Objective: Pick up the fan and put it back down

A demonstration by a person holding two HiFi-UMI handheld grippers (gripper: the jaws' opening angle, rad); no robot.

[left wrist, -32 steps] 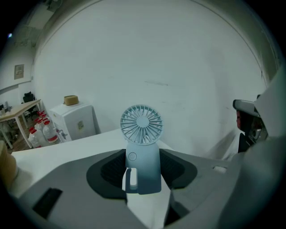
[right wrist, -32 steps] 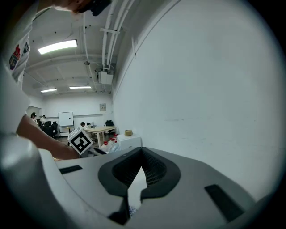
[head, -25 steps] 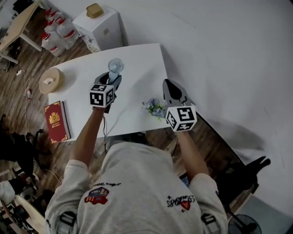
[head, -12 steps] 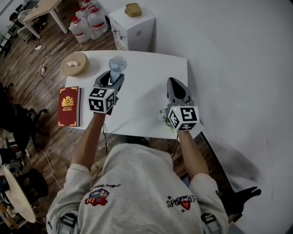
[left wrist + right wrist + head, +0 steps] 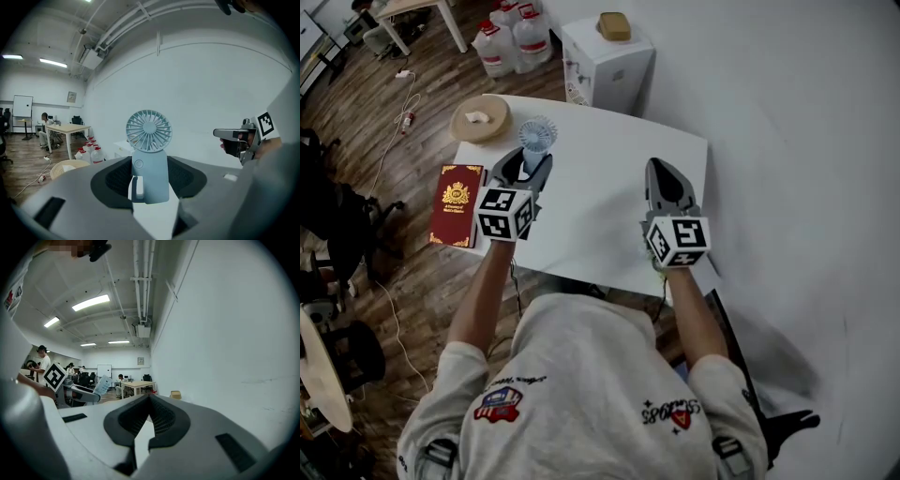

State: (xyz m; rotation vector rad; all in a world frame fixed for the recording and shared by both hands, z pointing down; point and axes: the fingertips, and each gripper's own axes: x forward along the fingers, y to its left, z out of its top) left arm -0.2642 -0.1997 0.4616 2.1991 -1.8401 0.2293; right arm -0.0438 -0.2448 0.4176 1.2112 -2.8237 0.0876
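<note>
A pale blue hand fan (image 5: 537,134) with a round grille head stands upright in my left gripper (image 5: 530,156), above the far left part of the white table (image 5: 600,197). In the left gripper view the fan's body (image 5: 150,176) sits between the two pads, which press on its sides, and its head (image 5: 148,131) rises above them. My right gripper (image 5: 660,170) hovers over the table's right side, jaws shut with nothing in them; its tips meet in the right gripper view (image 5: 149,398). The fan (image 5: 102,385) also shows at that view's left.
A red book (image 5: 455,192) lies at the table's left edge, near a round beige stool or basket (image 5: 480,118). A white cabinet (image 5: 609,61) with a yellow object (image 5: 614,25) stands behind, with water bottles (image 5: 516,36) beside it. A white wall lies to the right.
Both grippers have travelled together across the table, the fan staying in the left one and rising a little. The small flowers by the right gripper have slipped behind its cube.
</note>
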